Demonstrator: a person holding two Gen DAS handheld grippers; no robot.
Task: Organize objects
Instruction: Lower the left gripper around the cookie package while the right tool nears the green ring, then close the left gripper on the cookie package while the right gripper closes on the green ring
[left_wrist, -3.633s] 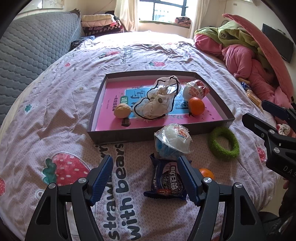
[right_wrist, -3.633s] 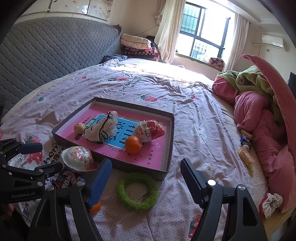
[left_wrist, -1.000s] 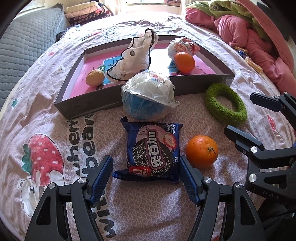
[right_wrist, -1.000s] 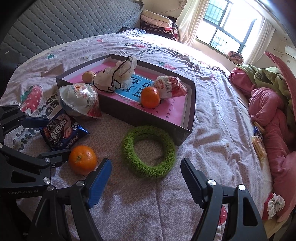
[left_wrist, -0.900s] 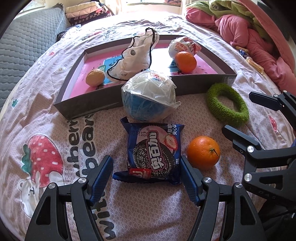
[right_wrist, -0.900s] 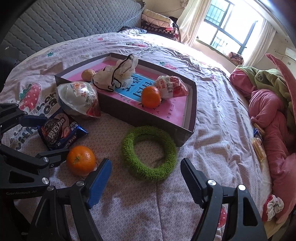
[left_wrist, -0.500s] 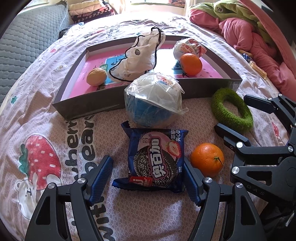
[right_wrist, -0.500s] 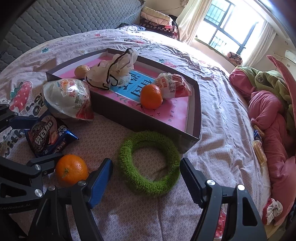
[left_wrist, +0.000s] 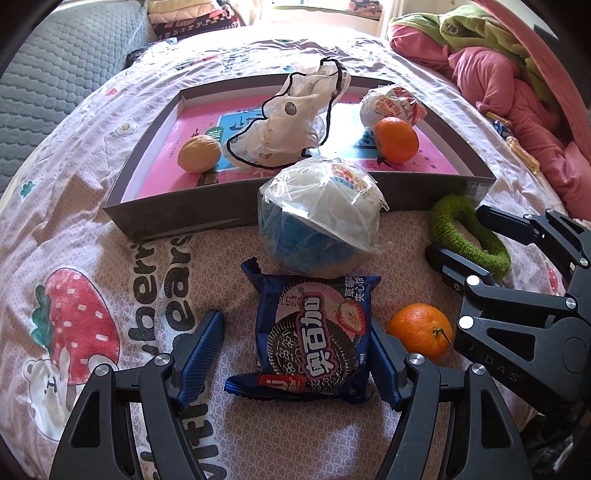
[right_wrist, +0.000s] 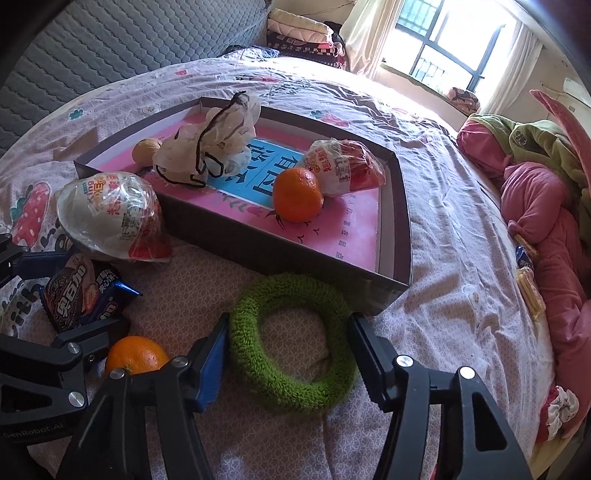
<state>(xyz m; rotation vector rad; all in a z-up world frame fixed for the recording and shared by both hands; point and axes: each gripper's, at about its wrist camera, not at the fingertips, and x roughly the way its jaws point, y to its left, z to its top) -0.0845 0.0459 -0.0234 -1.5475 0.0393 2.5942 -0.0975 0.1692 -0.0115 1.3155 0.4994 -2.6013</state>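
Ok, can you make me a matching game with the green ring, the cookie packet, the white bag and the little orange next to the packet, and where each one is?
Things:
1. green ring
2. cookie packet
3. white bag
4. loose orange

Places:
A. inside the box
B. between the left gripper fingers
C. between the right gripper fingers
D. on the bedspread, right of the packet

Pairs: 1-C, 2-B, 3-A, 4-D

Pink quilt (right_wrist: 535, 206) heaped beside grey headboard (right_wrist: 110, 40).

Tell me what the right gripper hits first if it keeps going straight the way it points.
Most likely the green fuzzy ring: the right gripper has its fingers on either side of it, closing in. Beneath the ring's hole lies only the bedspread.
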